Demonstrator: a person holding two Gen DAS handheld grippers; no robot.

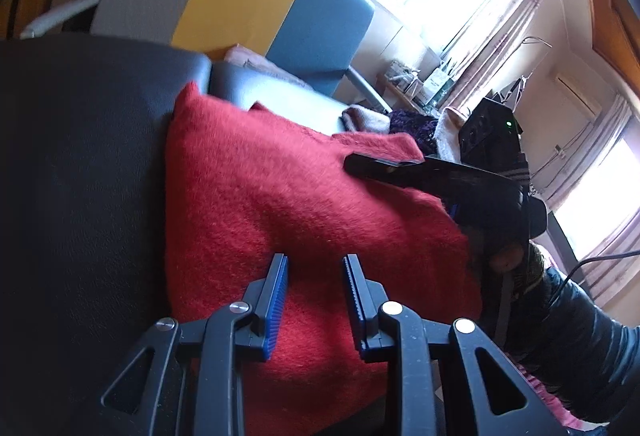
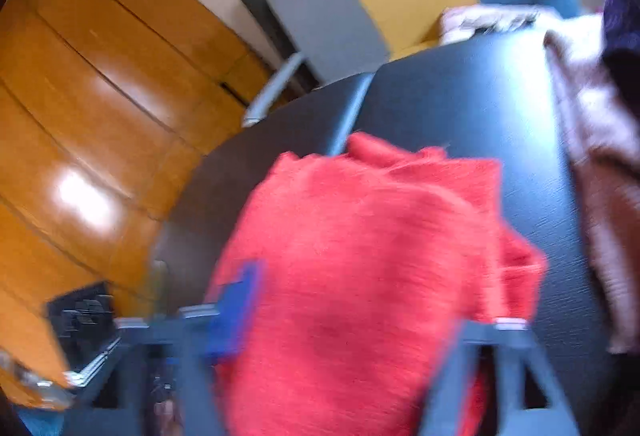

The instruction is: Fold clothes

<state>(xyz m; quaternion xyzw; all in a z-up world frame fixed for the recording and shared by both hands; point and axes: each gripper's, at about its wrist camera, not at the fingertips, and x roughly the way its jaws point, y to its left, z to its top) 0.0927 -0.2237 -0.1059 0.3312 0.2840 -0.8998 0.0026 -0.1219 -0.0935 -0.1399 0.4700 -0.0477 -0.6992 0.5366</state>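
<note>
Motion blur smears the right tool (image 2: 344, 320); the red knit (image 2: 360, 256) hides one finger, so its grip stays unclear. The lower edge cuts the knit off.

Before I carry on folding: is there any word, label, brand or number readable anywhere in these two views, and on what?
None can be read.
Red garment: no tag or print shows.
Packages on the far shelf by the window: some printing perhaps, too small to read.
Black device with a green light: no legible marking.
Right wrist view: motion-blurred throughout; nothing legible on the wooden cabinet.
</note>
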